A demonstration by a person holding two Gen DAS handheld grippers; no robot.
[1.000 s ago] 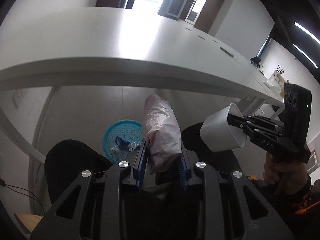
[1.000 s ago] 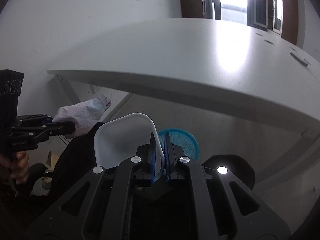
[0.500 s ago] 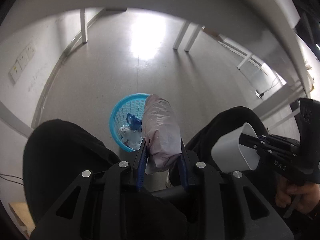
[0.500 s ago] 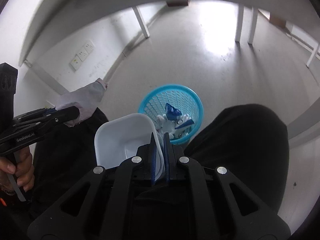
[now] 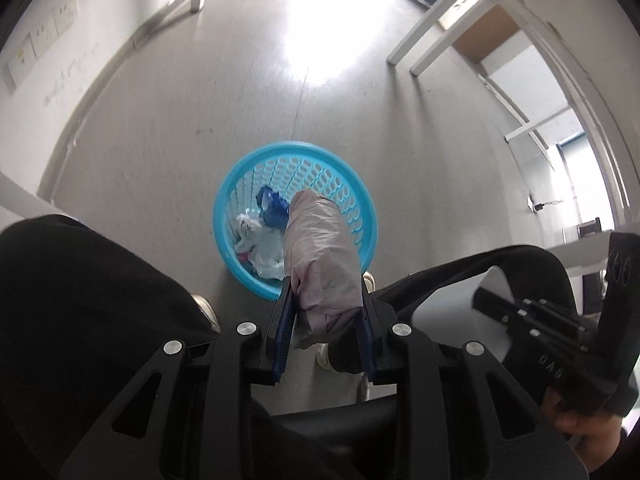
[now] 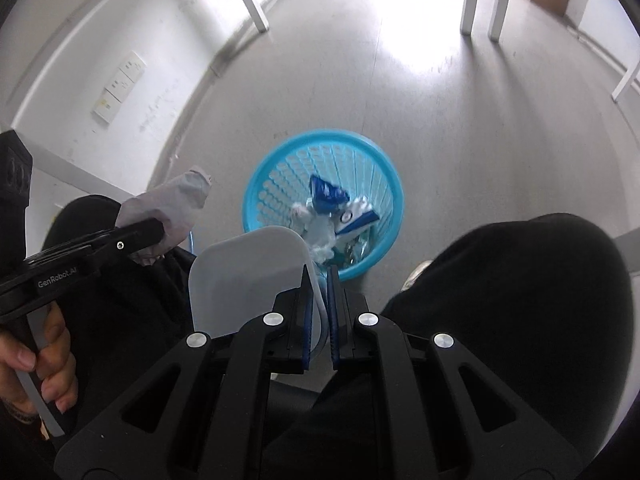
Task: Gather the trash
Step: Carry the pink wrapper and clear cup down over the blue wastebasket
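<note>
The left gripper (image 5: 325,304) is clamped on a crumpled pinkish bag (image 5: 320,248), held above the near rim of the blue basket (image 5: 362,204) on the floor (image 5: 180,120), which already holds wrappers (image 6: 340,216). The right gripper (image 6: 318,280) pinches the wall of a white container (image 6: 244,280) just short of that rim.

Each camera sits on its own hand-held gripper and looks steeply down along the fingers at the floor (image 5: 168,128). Both views share the blue basket (image 5: 362,200) (image 6: 394,184), which stands near, between the person's knees (image 6: 520,288).
</note>
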